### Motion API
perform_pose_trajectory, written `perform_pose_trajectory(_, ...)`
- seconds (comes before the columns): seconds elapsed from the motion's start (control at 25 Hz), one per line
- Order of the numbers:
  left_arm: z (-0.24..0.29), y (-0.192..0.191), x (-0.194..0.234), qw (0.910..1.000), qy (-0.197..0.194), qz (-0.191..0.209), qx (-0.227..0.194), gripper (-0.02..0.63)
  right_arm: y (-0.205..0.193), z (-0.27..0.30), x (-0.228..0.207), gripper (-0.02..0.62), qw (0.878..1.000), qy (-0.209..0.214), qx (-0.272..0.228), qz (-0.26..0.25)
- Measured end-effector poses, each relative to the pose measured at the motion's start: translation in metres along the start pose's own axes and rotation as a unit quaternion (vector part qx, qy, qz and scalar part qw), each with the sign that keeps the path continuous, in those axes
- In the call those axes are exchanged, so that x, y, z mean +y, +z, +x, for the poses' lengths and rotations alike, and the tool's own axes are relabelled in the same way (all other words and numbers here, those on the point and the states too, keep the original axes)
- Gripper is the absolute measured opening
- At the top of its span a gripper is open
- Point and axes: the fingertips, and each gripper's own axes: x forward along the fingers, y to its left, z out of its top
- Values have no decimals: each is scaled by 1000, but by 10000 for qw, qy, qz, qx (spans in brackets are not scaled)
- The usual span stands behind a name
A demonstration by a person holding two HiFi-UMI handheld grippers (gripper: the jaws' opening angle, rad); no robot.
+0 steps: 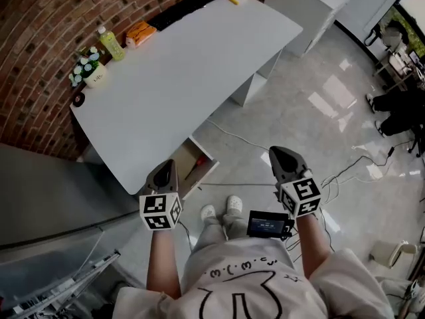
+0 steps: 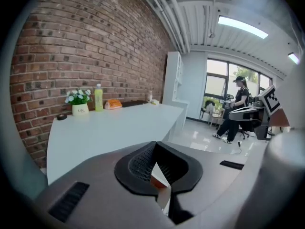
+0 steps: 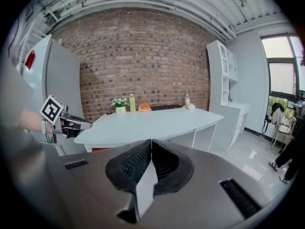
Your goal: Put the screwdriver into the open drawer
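The white table (image 1: 192, 65) overhangs the open drawer (image 1: 202, 177) at its near edge, so the only free way in or out is low, from the bare floor (image 1: 312, 105) side (cables trail there, to the right). The left gripper (image 1: 165, 168) hangs just above the drawer's rim and the right gripper (image 1: 280, 157) well apart from it. Both have their jaws pressed together on nothing. A slim red thing (image 1: 194, 170), likely the screwdriver, lies inside the drawer. The placing looks done, so pull straight back, clear of the drawer front.
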Motion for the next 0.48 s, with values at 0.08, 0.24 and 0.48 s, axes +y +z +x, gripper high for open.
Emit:
perform_pose_trajectory(0.08, -5, 15, 5, 9998, 85, 36, -175, 12, 13, -4, -4, 20, 9999, -62, -150, -29)
perform_pose_trajectory(0.24, -15, 47, 12, 9982, 191, 156, -543, 12, 37, -8, -8, 18, 9990, -195, -402, -56)
perform_pose_trajectory(0.48, -31, 90, 16, 9932, 279, 292, -1095, 12, 77, -12, 0, 18, 9958, -266, -881, -37)
